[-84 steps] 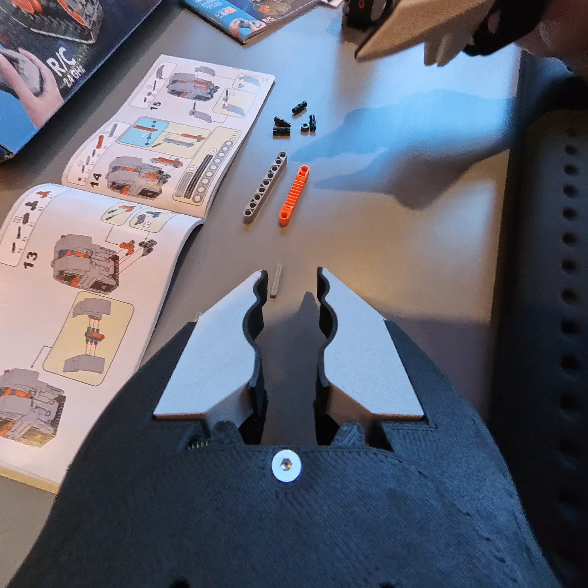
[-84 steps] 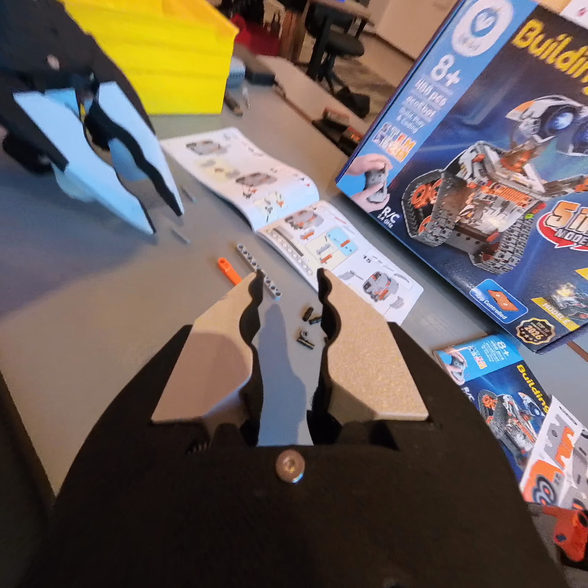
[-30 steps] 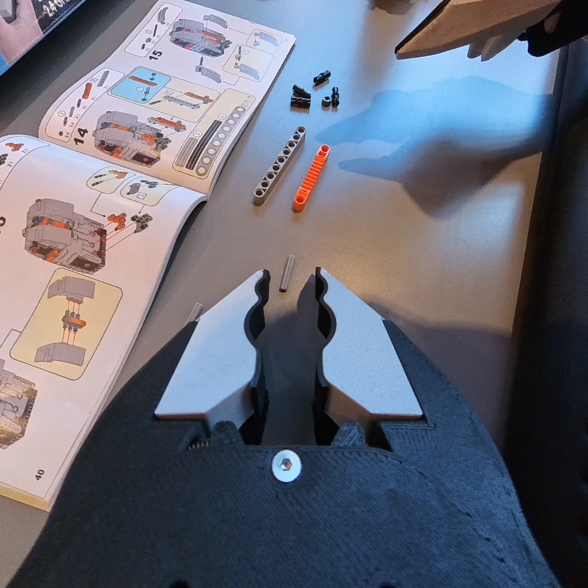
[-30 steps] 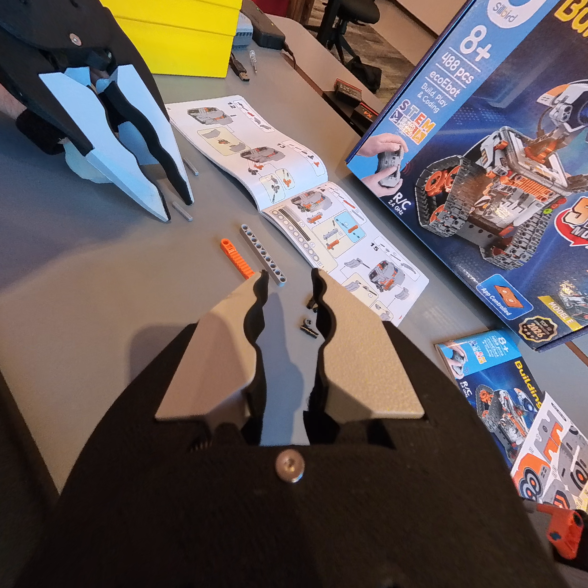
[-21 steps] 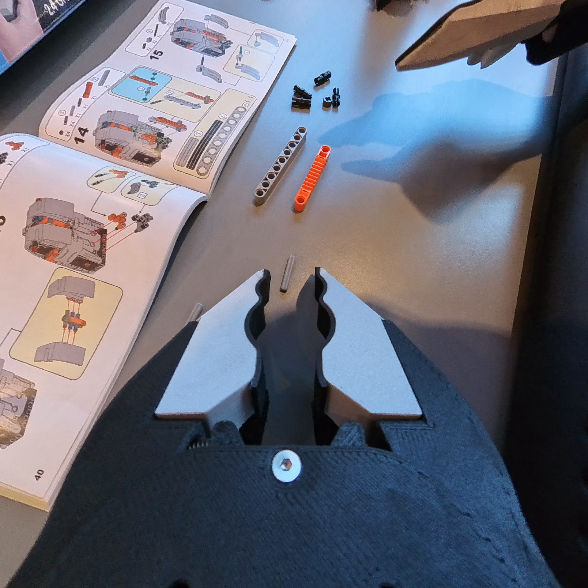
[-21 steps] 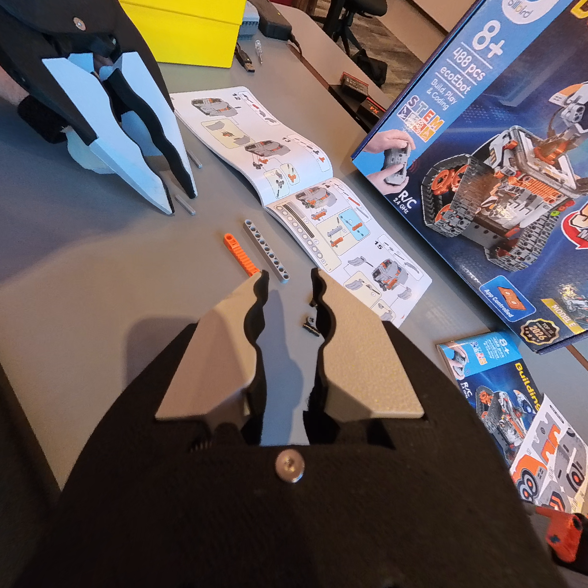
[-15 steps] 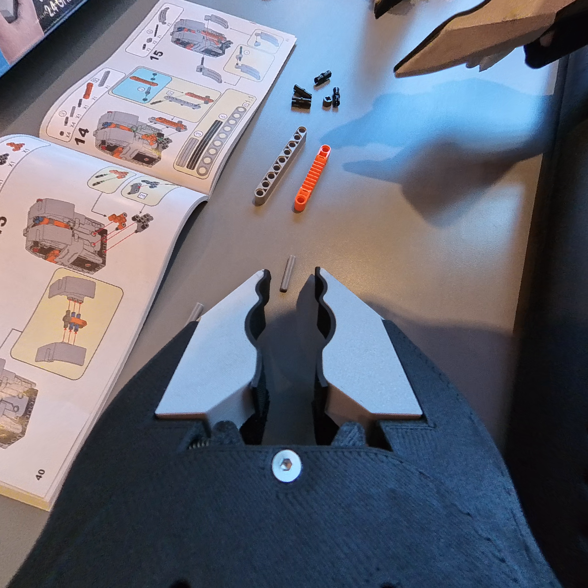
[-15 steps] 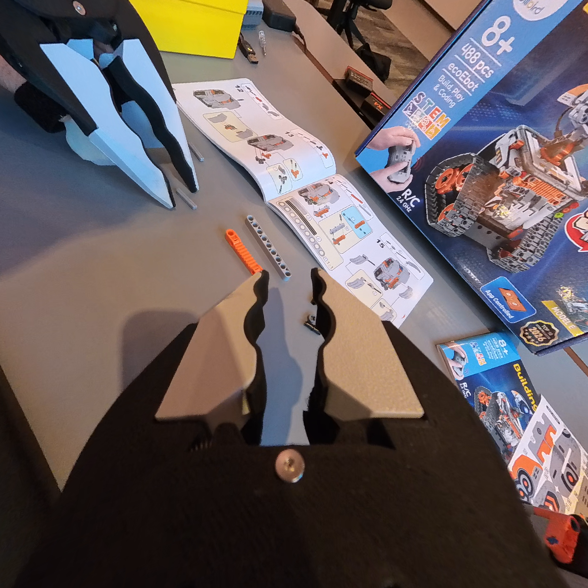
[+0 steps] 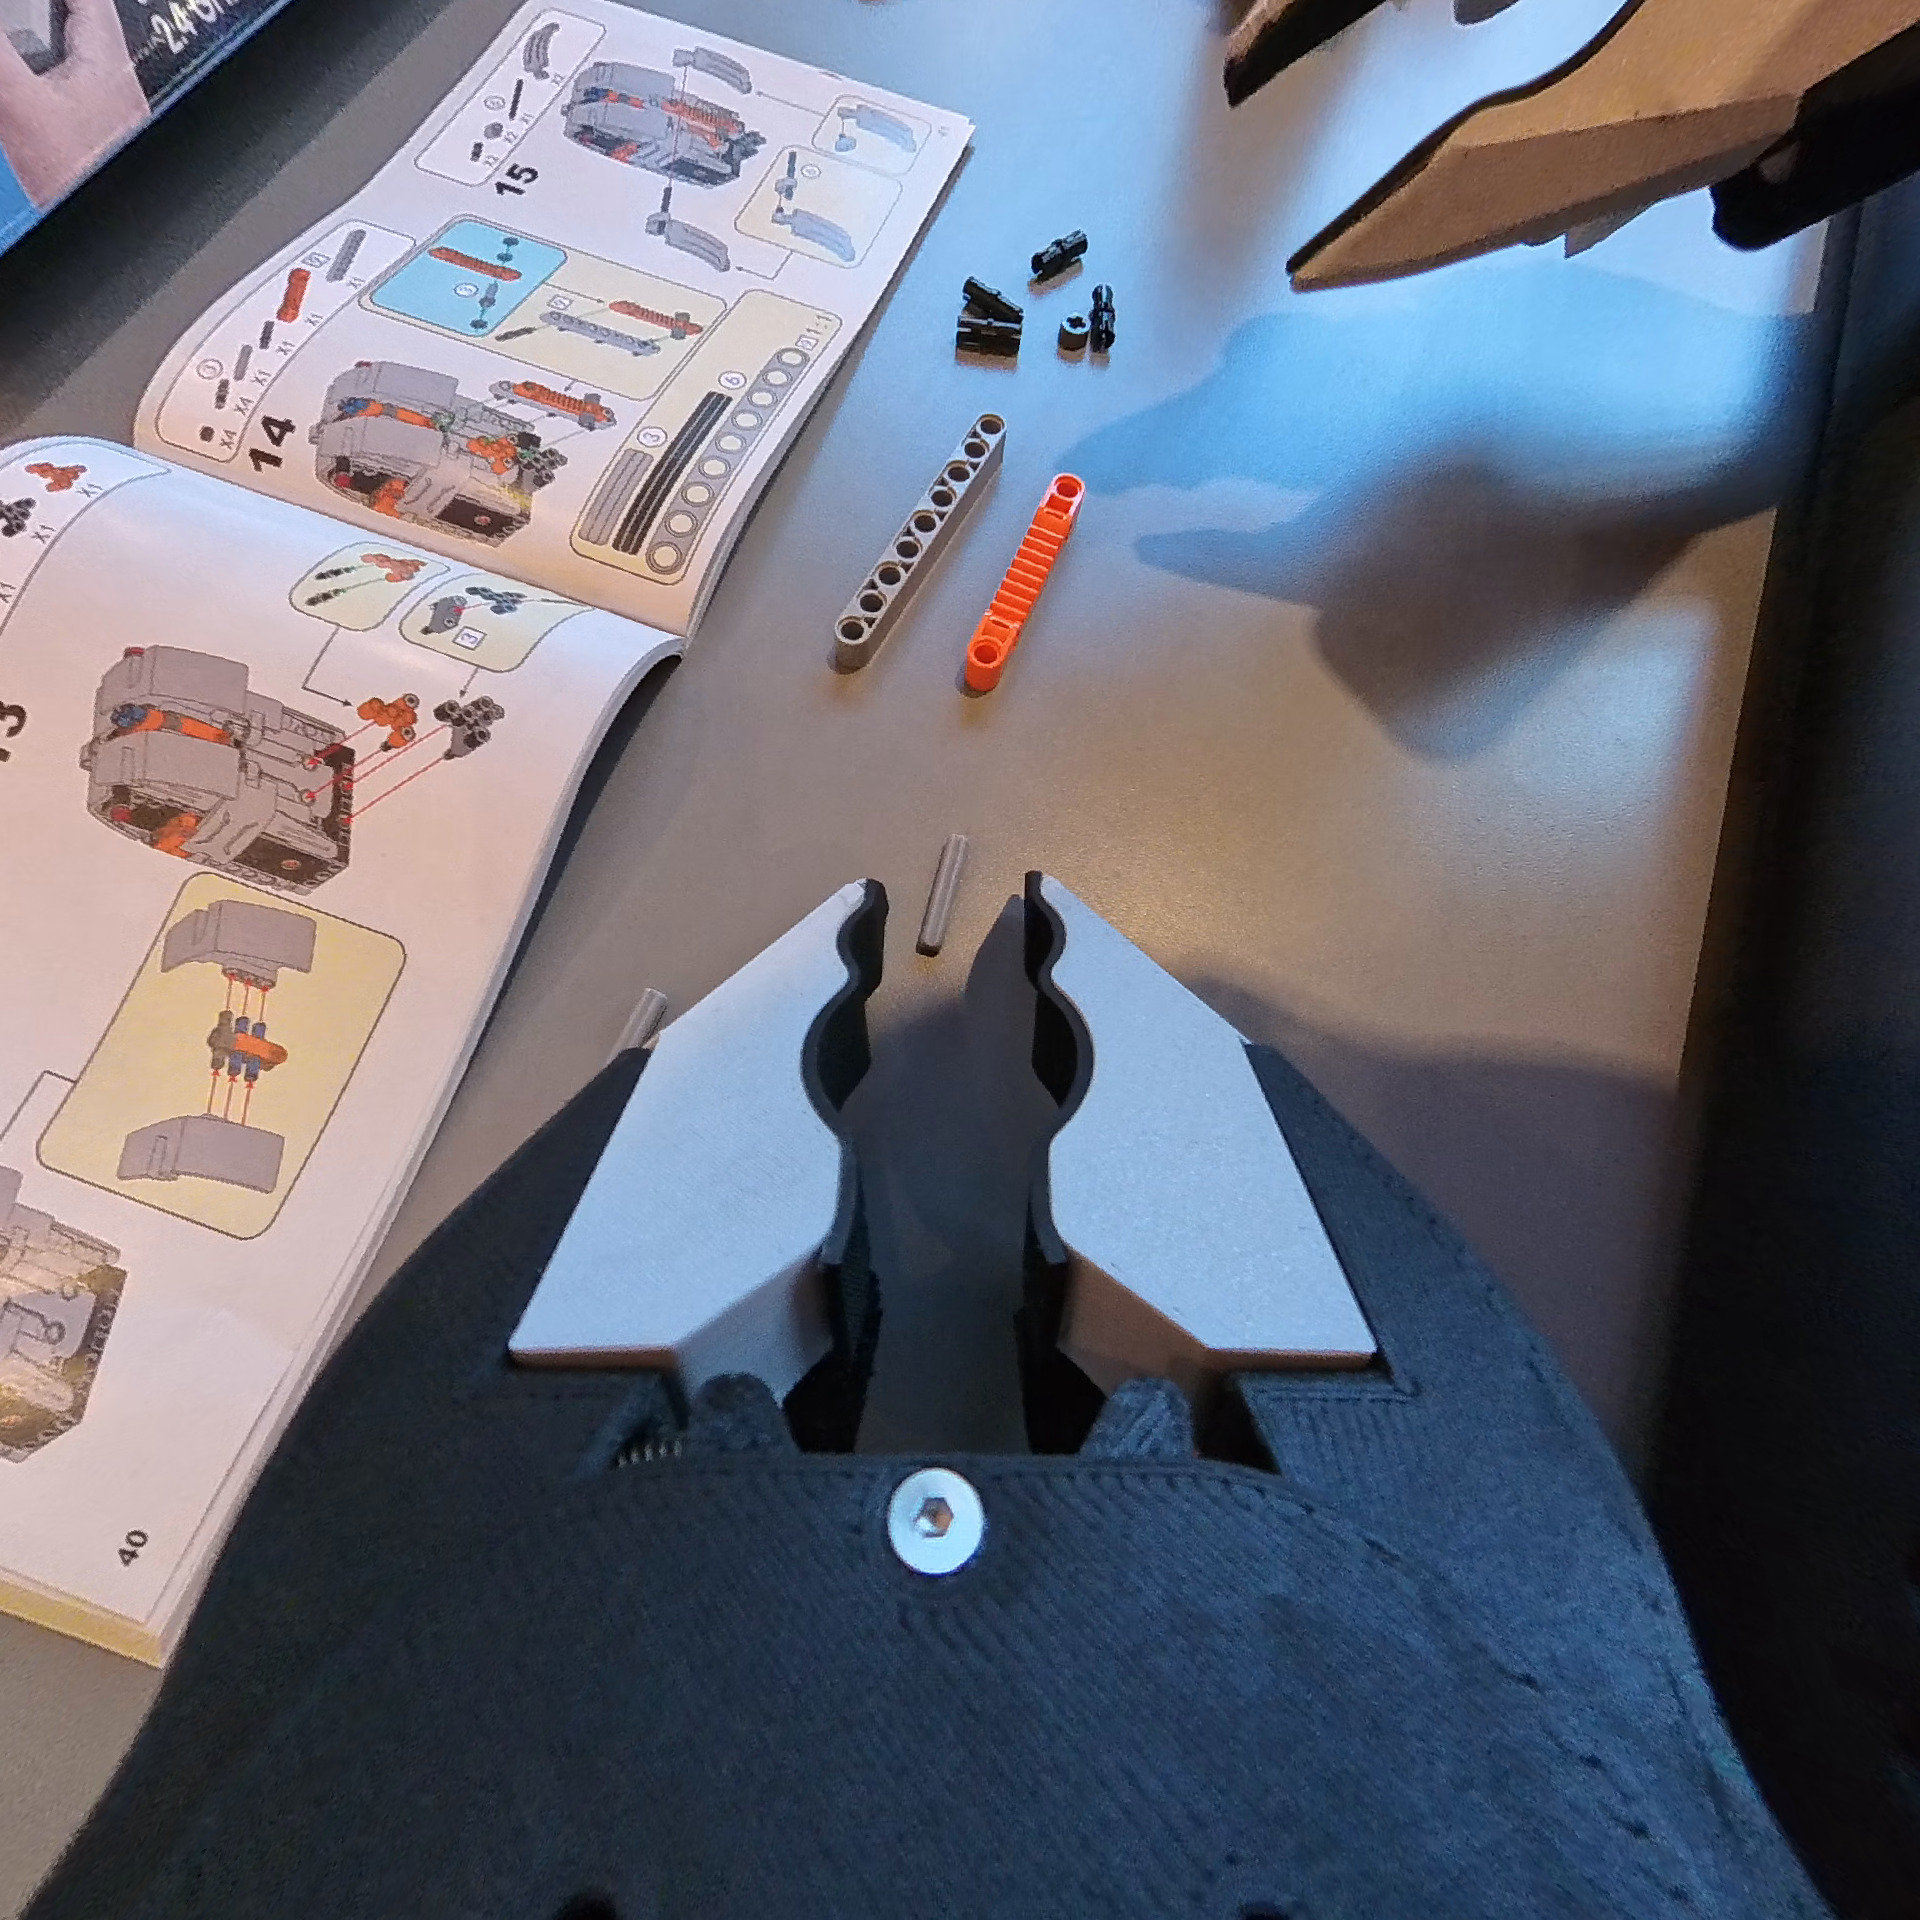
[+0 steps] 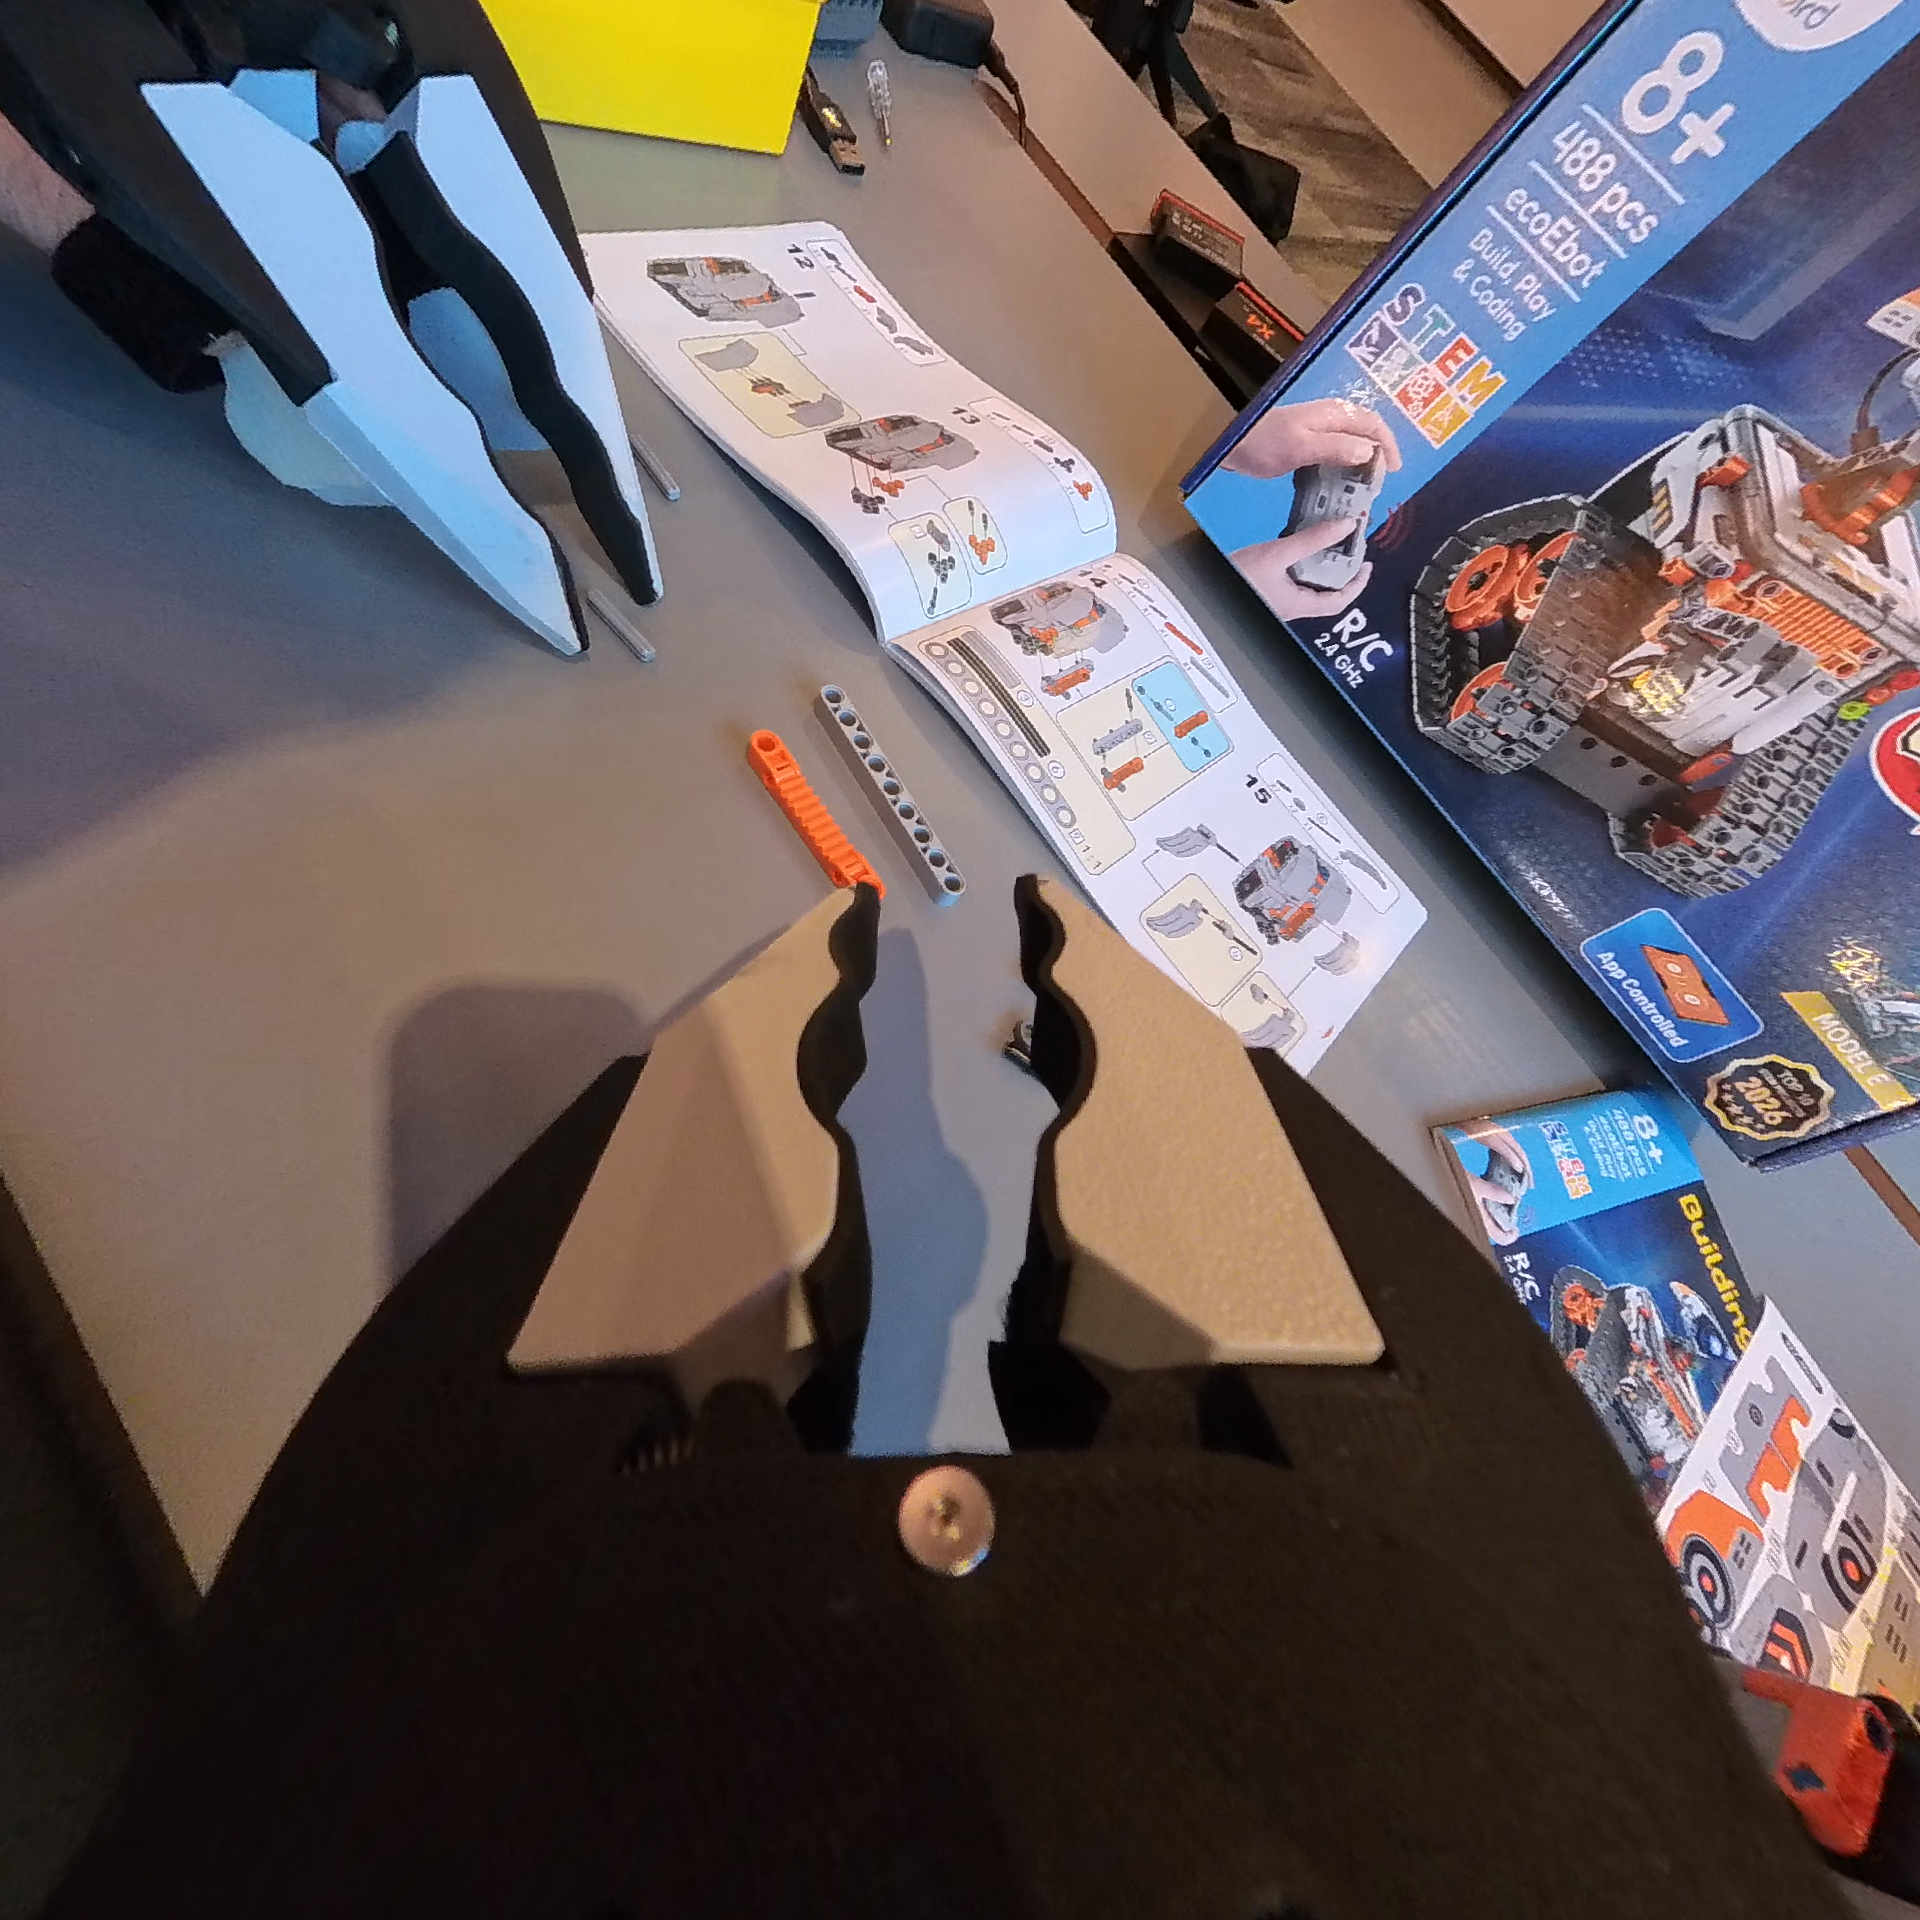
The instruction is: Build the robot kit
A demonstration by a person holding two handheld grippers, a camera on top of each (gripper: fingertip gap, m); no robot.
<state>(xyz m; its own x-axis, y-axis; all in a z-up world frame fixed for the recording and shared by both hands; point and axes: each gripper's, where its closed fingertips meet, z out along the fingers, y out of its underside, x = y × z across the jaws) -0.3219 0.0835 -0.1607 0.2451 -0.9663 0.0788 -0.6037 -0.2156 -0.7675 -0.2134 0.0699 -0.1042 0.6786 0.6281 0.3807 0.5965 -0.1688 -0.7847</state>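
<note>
A grey table [image 9: 1299,852] carries the whole spread, seen from my two hand-held grippers. At its far side leans a large blue kit box [image 10: 1621,582] printed with a tracked robot; a yellow bin [image 10: 665,73] stands at the far end. An open instruction booklet [image 9: 343,623] lies flat between the box and the loose parts, and a smaller blue booklet [image 10: 1590,1247] lies near my right gripper's side.

My left gripper [image 9: 954,894] hangs low over the table, its fingers apart and holding nothing. A short grey axle [image 9: 943,896] lies on the table just ahead of the gap between the tips; whether either tip touches it I cannot tell. A second grey axle [image 9: 642,1016] peeks out beside the left finger, near the booklet's edge.

My right gripper [image 10: 943,899] is likewise parted and empty, poised above the table. Just beyond its tips lie a grey holed beam [image 10: 891,795] and an orange toothed bar [image 10: 812,812], side by side but apart, the orange bar's near end right at the left fingertip. In the left wrist view a cluster of small black pins [image 9: 1029,307] sits past the beam's far end, below the right gripper's tips.
</note>
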